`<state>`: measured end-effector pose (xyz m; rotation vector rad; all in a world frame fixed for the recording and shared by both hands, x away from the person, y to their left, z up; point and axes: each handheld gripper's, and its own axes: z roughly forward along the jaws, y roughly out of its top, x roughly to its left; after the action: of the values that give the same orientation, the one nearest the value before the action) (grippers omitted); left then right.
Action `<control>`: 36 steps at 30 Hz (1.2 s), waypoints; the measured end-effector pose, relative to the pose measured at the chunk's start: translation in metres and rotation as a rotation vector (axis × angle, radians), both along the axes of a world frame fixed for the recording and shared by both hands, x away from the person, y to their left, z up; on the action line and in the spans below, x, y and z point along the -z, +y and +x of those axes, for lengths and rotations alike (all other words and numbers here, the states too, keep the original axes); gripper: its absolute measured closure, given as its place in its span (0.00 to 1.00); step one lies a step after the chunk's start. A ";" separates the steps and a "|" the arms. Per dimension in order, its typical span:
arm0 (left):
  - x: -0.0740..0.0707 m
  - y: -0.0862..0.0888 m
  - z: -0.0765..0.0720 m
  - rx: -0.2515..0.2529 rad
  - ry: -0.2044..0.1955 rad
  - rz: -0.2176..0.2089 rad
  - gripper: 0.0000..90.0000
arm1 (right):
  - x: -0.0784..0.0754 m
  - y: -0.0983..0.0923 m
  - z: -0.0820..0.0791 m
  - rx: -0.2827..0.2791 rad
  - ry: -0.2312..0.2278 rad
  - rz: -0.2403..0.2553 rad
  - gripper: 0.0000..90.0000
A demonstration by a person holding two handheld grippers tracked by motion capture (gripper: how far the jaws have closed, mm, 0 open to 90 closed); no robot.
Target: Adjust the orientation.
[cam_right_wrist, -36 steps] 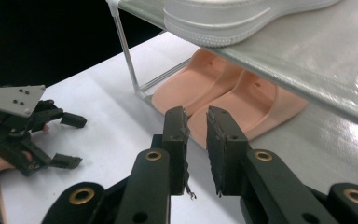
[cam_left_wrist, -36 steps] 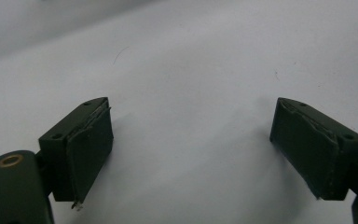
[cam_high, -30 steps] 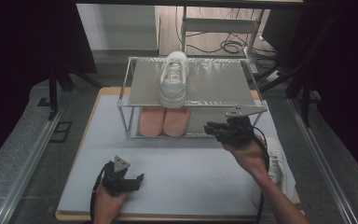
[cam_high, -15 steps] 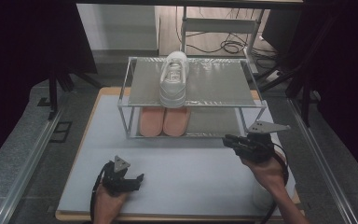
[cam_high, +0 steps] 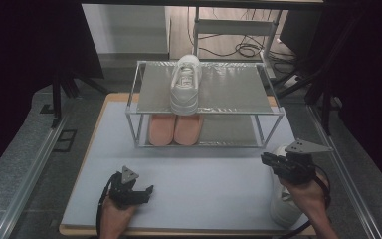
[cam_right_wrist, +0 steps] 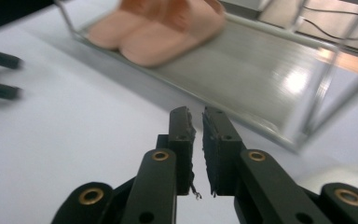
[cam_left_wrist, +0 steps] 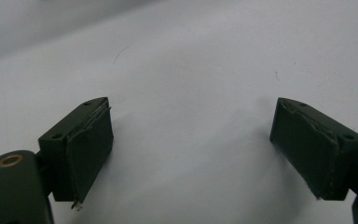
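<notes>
Right tool hovering over right edge of worktop, jaws just been closing, now nearly together, nothing between. White shoe sits right under my right hand, just below and behind tool tips (partly hidden by hand). Left tool resting low at front left, well apart from shoe, jaws wide apart, empty. Second white shoe on rack top shelf, pink pair below.
</notes>
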<state>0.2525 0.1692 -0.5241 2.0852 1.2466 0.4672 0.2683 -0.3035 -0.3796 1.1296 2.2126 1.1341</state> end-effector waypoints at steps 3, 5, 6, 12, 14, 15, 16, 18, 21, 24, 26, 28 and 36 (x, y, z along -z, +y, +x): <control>0.000 -0.001 0.000 -0.006 -0.003 -0.006 0.15 | 0.006 -0.011 -0.001 0.048 0.007 -0.045 0.97; 0.000 0.000 0.000 -0.005 -0.003 -0.005 0.15 | 0.009 -0.019 -0.001 0.079 0.014 -0.062 1.00; 0.000 -0.001 0.000 -0.006 -0.003 -0.006 0.15 | 0.011 -0.025 0.000 0.099 0.019 -0.067 1.00; 0.000 0.000 0.000 -0.003 -0.001 -0.003 0.15 | 0.022 -0.054 0.004 0.201 0.050 -0.072 1.00; 0.000 0.000 0.000 -0.003 -0.001 -0.003 0.15 | 0.026 -0.063 0.006 0.233 0.055 -0.075 1.00; 0.000 0.000 0.000 -0.003 -0.001 -0.003 0.15 | 0.028 -0.069 0.007 0.255 0.059 -0.073 1.00; 0.000 0.000 0.000 -0.003 -0.001 -0.002 0.15 | 0.030 -0.074 0.007 0.271 0.062 -0.069 1.00; 0.000 0.000 0.000 -0.003 -0.001 -0.002 0.15 | 0.034 -0.083 0.008 0.305 0.065 -0.062 1.00; 0.000 0.000 0.000 -0.003 -0.002 -0.003 0.15 | 0.042 -0.095 0.008 0.355 0.075 -0.074 1.00; 0.000 0.000 0.000 -0.003 -0.001 -0.003 0.15 | 0.054 -0.107 0.009 0.390 0.104 -0.080 1.00; 0.000 0.000 0.000 -0.003 -0.001 -0.003 0.15 | 0.060 -0.113 0.009 0.406 0.119 -0.080 1.00; 0.000 0.000 0.000 -0.004 -0.001 -0.003 0.15 | 0.067 -0.120 0.010 0.424 0.136 -0.076 1.00; 0.000 0.000 0.000 -0.003 -0.002 -0.002 0.15 | 0.087 -0.131 0.005 0.435 0.197 -0.032 1.00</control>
<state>0.2523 0.1689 -0.5243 2.0805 1.2491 0.4688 0.2737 -0.4342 -0.4667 1.6663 1.9686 0.8296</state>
